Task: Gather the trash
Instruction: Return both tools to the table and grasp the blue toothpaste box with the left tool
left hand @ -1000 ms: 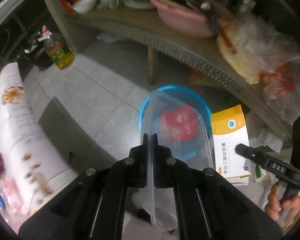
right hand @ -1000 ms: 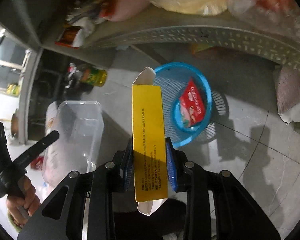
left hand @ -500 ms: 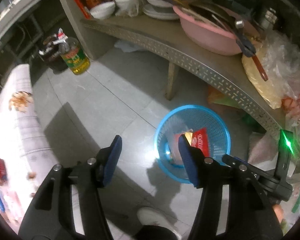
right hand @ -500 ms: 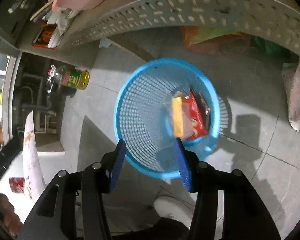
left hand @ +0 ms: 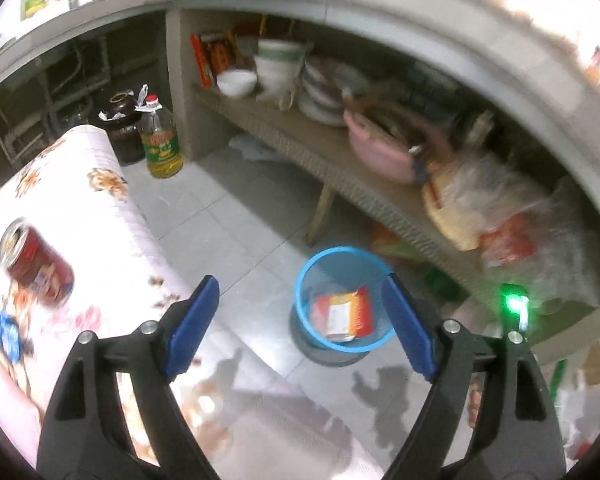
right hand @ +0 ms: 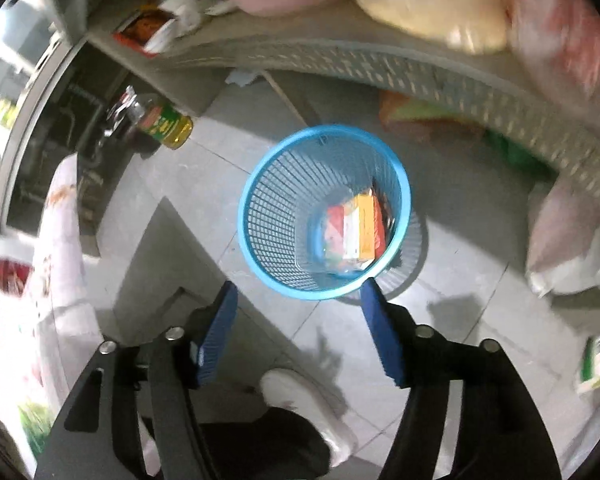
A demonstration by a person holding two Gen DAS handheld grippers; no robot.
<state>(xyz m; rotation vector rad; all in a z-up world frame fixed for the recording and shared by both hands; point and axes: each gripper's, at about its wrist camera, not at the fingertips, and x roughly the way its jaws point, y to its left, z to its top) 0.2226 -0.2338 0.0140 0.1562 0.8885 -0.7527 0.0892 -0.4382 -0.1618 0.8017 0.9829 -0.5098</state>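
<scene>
A blue mesh basket (right hand: 260, 204) stands on the tiled floor; it also shows in the left wrist view (left hand: 302, 288). Inside lie a yellow carton (right hand: 362, 226), a red packet (left hand: 362, 312) and a clear plastic container, hard to make out. My left gripper (left hand: 300, 320) is open and empty, high above the basket. My right gripper (right hand: 298, 328) is open and empty, just above the basket's near rim. A red can (left hand: 34, 266) lies on the floral-cloth table (left hand: 80, 208) at the left.
A low woven shelf (left hand: 300, 140) holds bowls, a pink basin (left hand: 380, 150) and plastic bags. An oil bottle (left hand: 162, 146) and a dark jar stand on the floor at the back left. My white shoe (right hand: 304, 404) is below the right gripper.
Both grippers opened and dropped the clear container and the yellow carton into the basket. Since then both have lifted away, and the left view has tilted up toward the table and shelf.
</scene>
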